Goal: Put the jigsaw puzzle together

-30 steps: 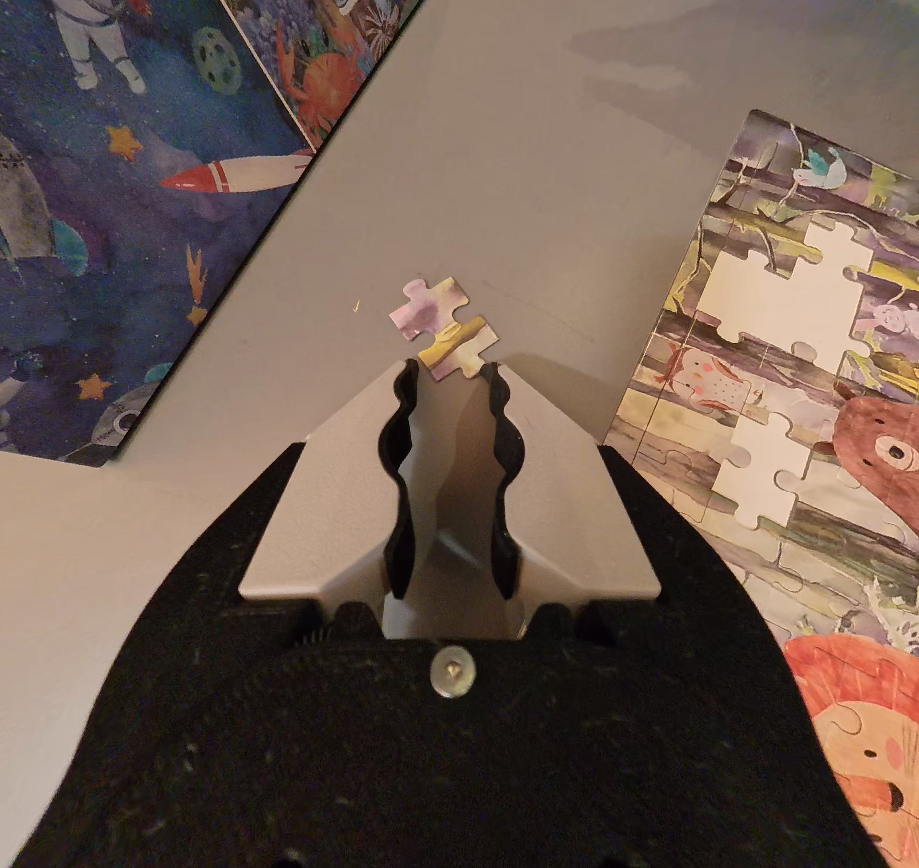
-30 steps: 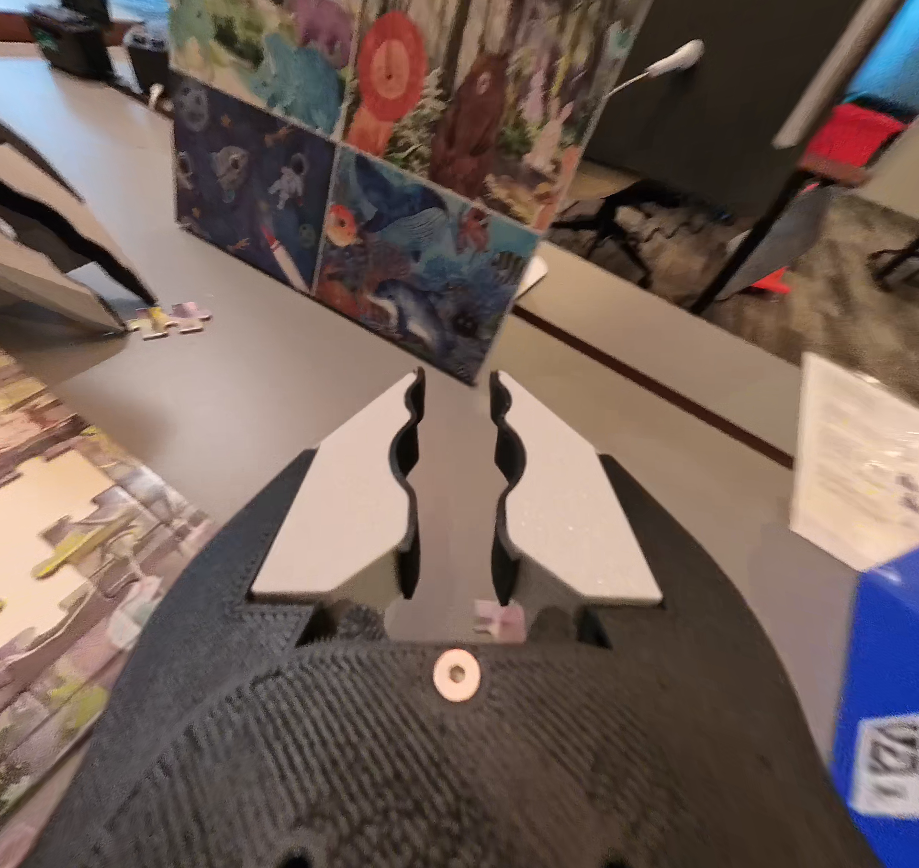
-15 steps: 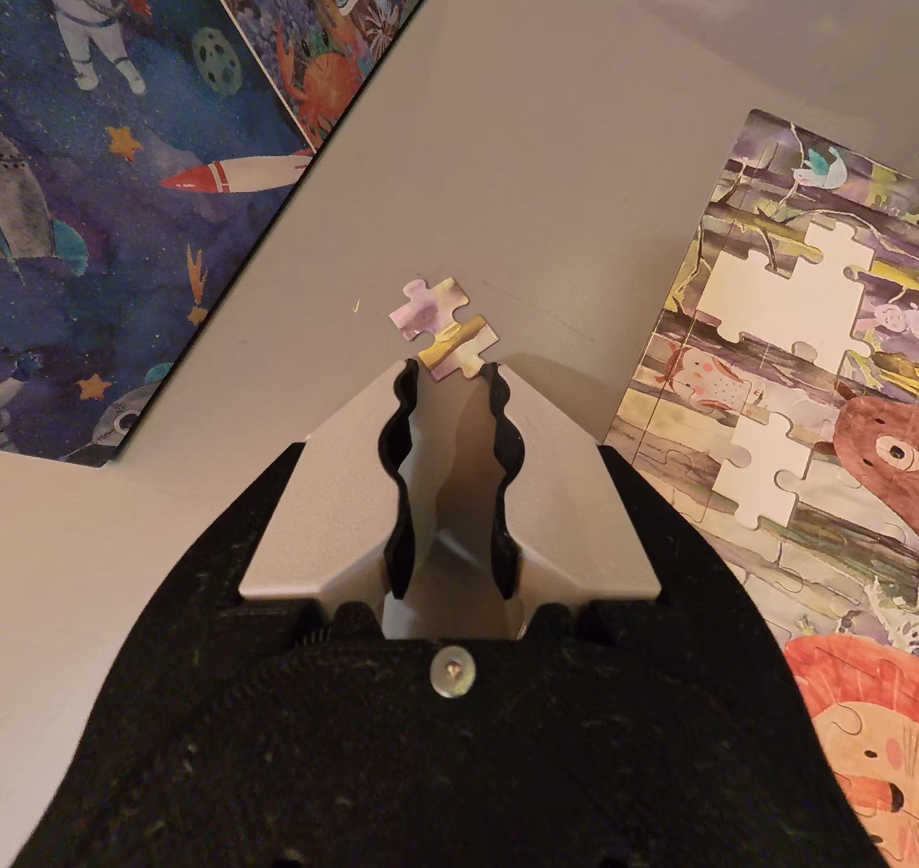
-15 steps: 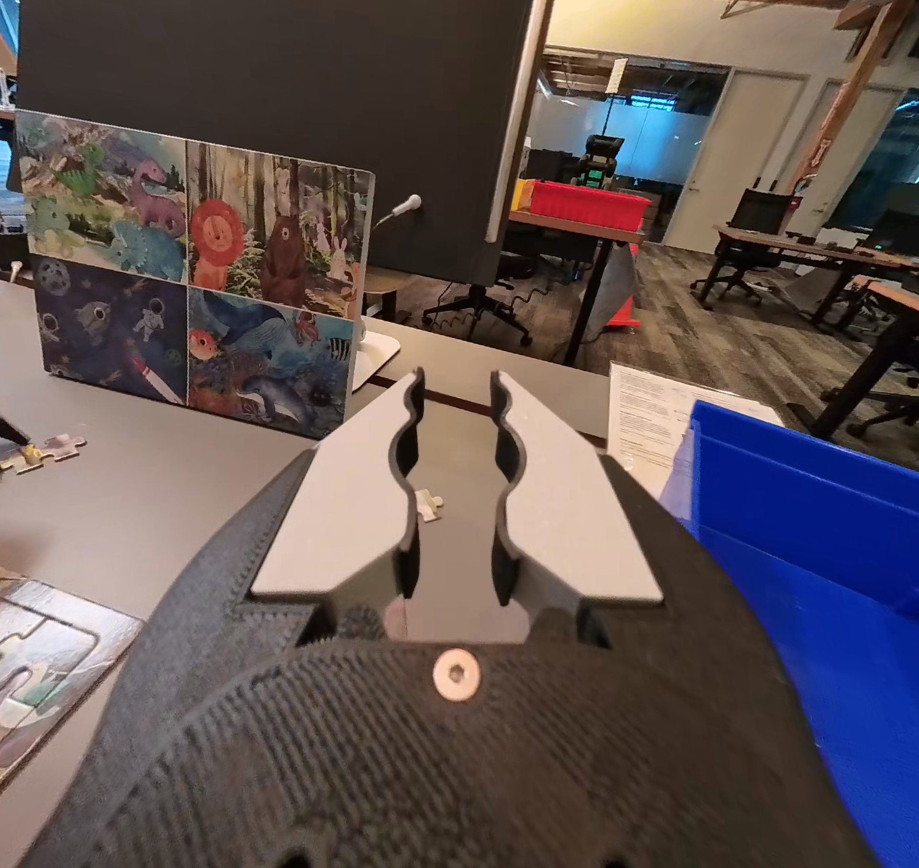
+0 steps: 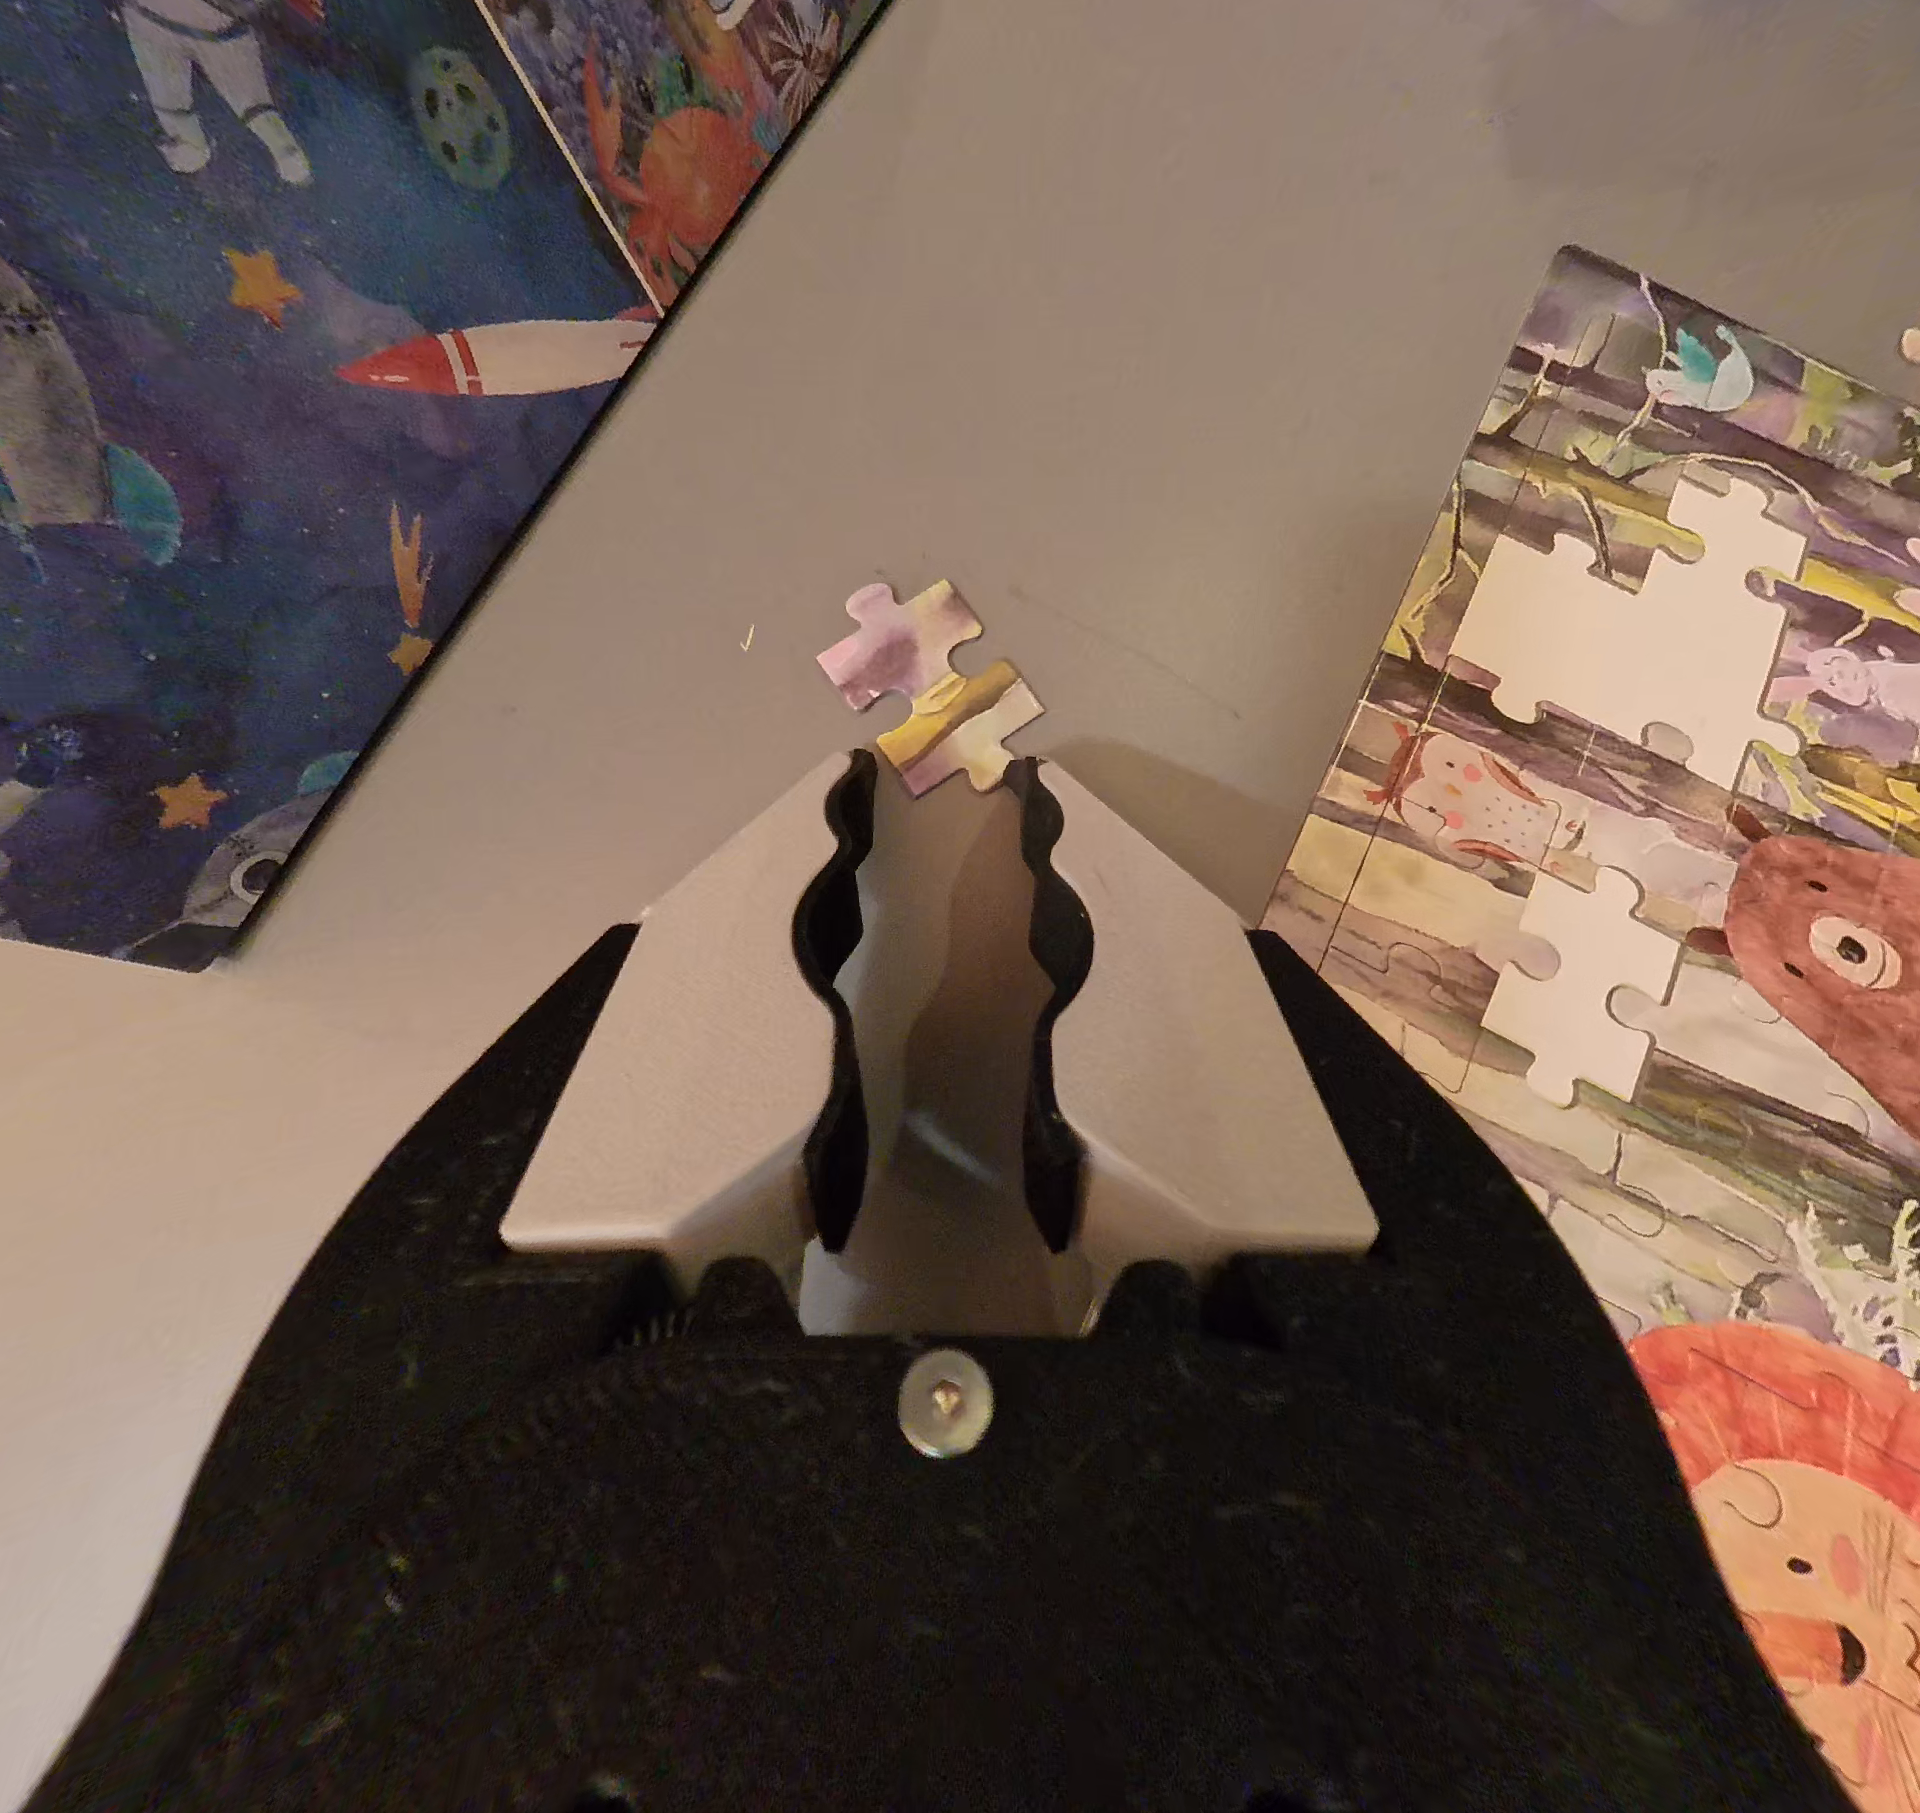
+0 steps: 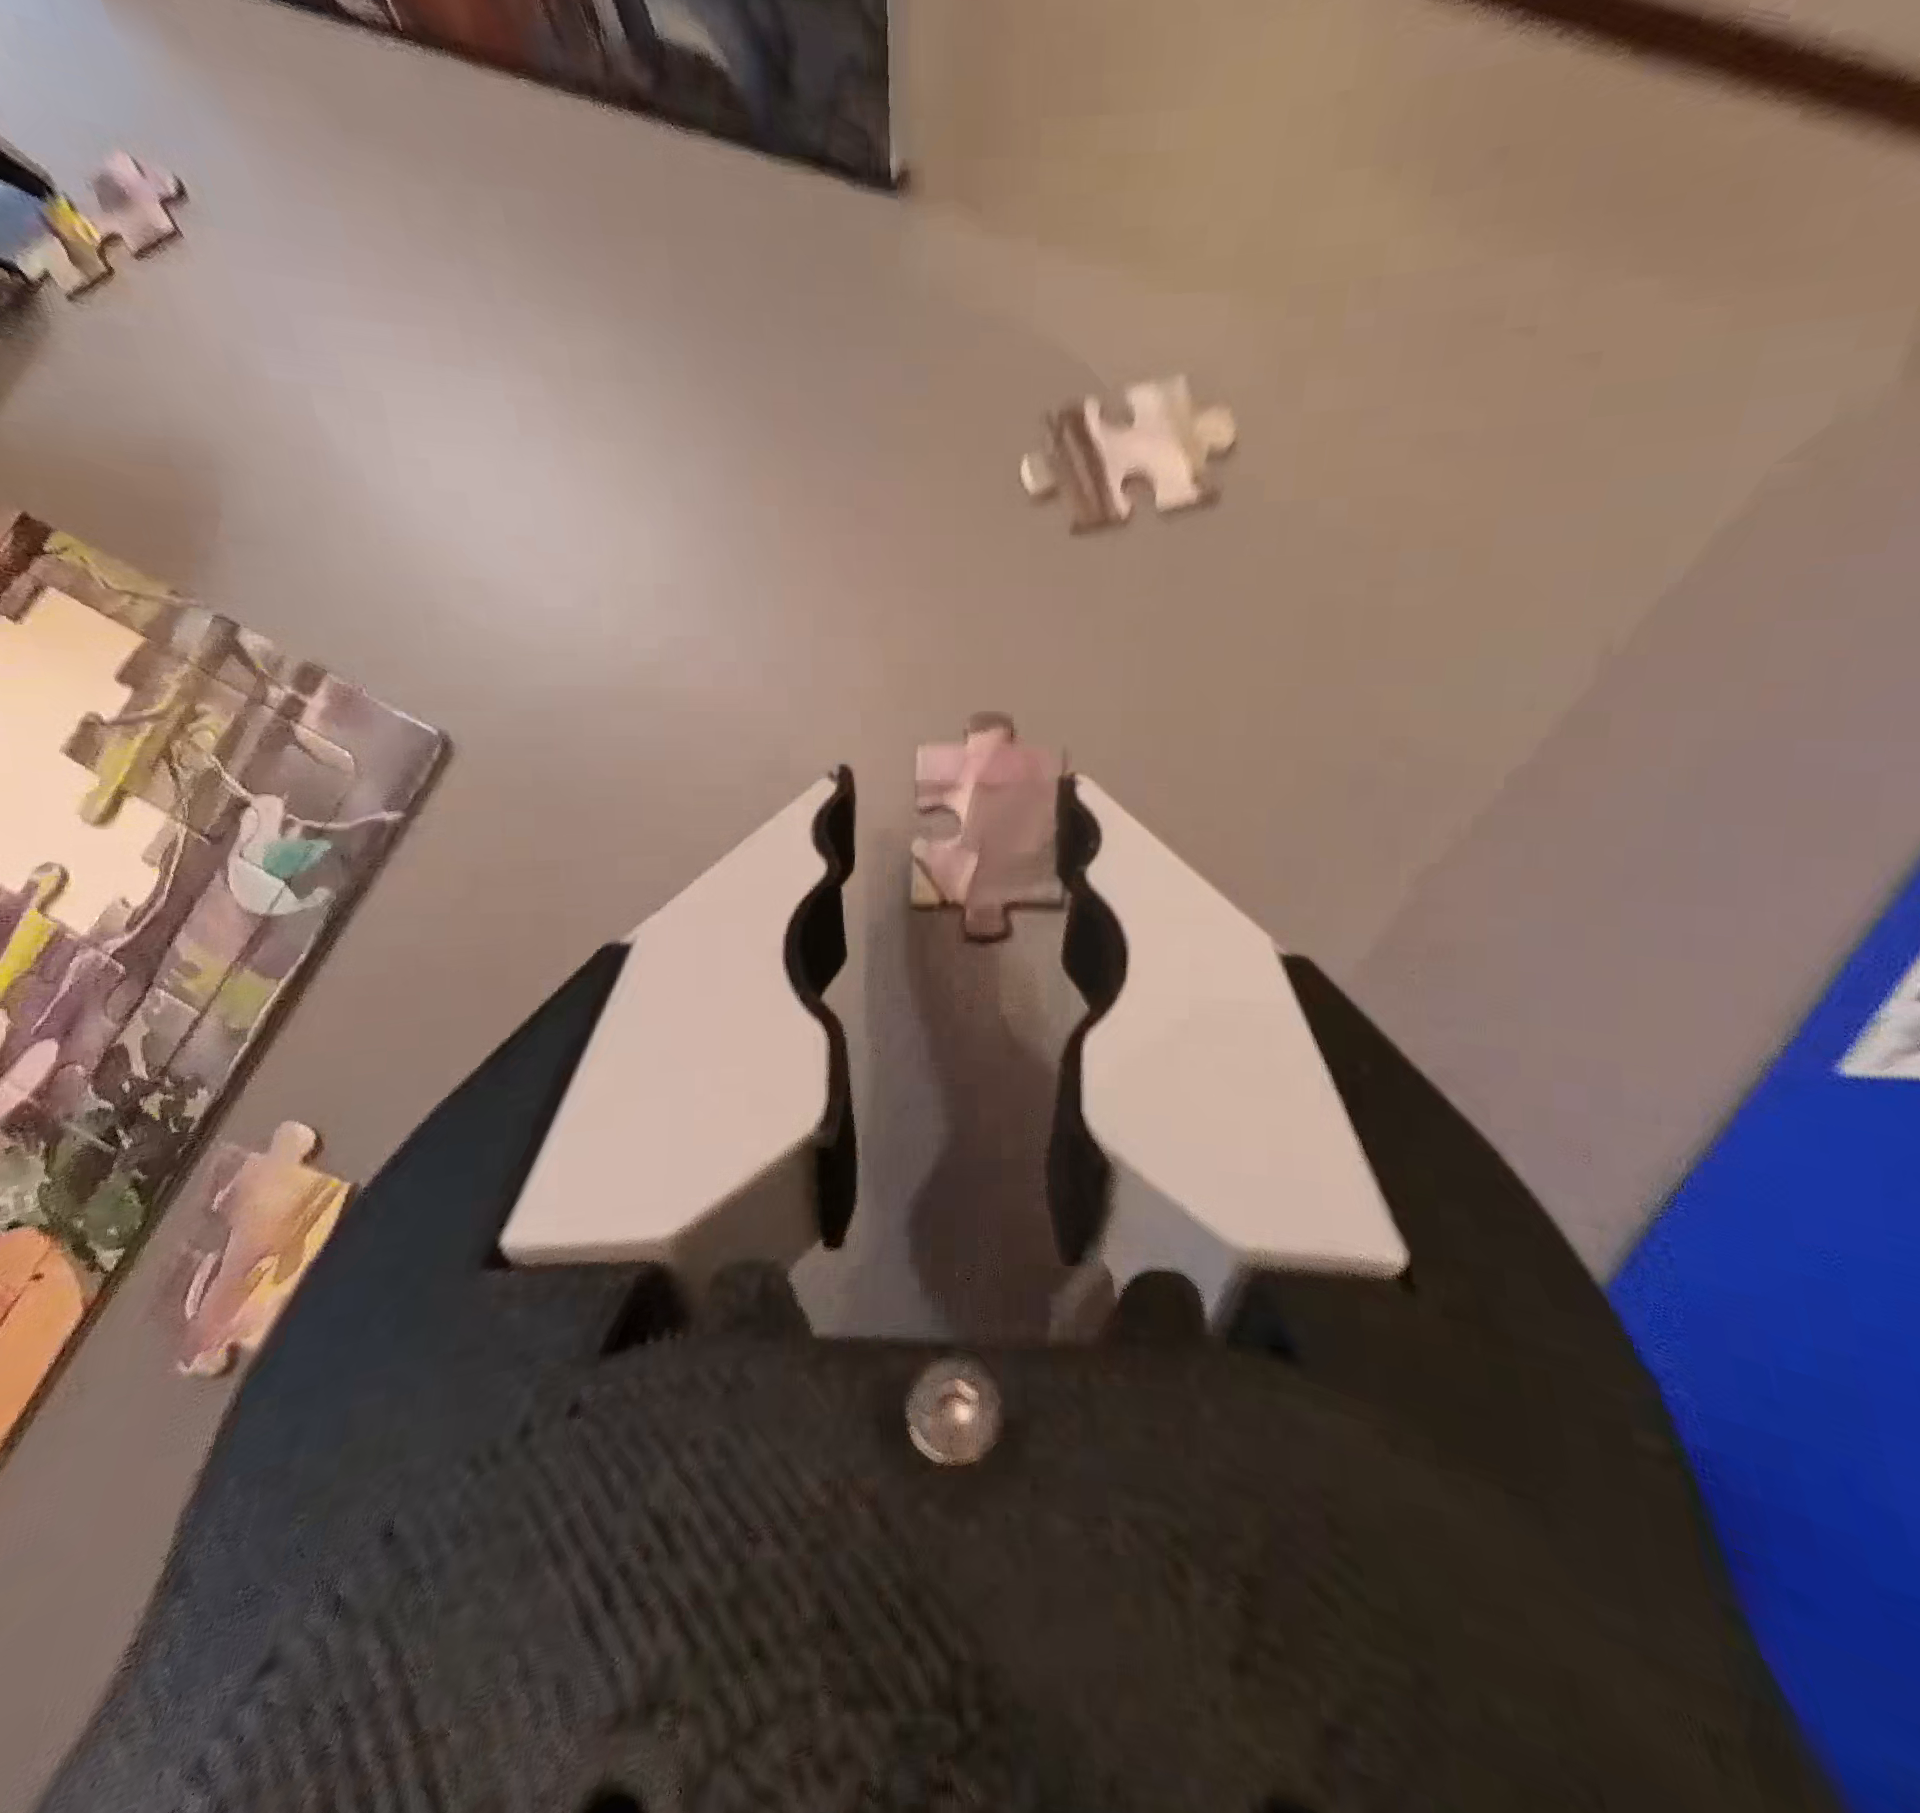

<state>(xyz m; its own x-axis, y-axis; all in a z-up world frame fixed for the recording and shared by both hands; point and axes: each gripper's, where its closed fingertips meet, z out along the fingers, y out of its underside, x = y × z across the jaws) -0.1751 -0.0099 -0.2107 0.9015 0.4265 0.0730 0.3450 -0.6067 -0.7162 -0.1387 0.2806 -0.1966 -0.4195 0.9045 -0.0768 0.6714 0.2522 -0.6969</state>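
The partly built animal puzzle (image 5: 1621, 932) lies on the grey table with white gaps in its upper part. It also shows in the right wrist view (image 6: 208, 828). My left gripper (image 5: 940, 766) is open and empty, its tips right behind two joined loose pieces (image 5: 930, 688), one purple and one yellow. My right gripper (image 6: 956, 781) is open and low over the table. A pink loose piece (image 6: 987, 828) lies flat between its fingertips, close to the right finger. The right view is blurred.
A pale striped loose piece (image 6: 1132, 454) lies farther ahead of the right gripper. Another loose piece (image 6: 255, 1244) lies beside the puzzle's corner. The standing picture board (image 5: 260, 413) is at the left. A blue bin (image 6: 1818, 1244) is at the right. It is some 12 cm from my left tips to the partly built animal puzzle (image 5: 1621, 932).
The right gripper has swung from pointing out at the room down to the table and now straddles the pink piece. The left gripper has not moved.
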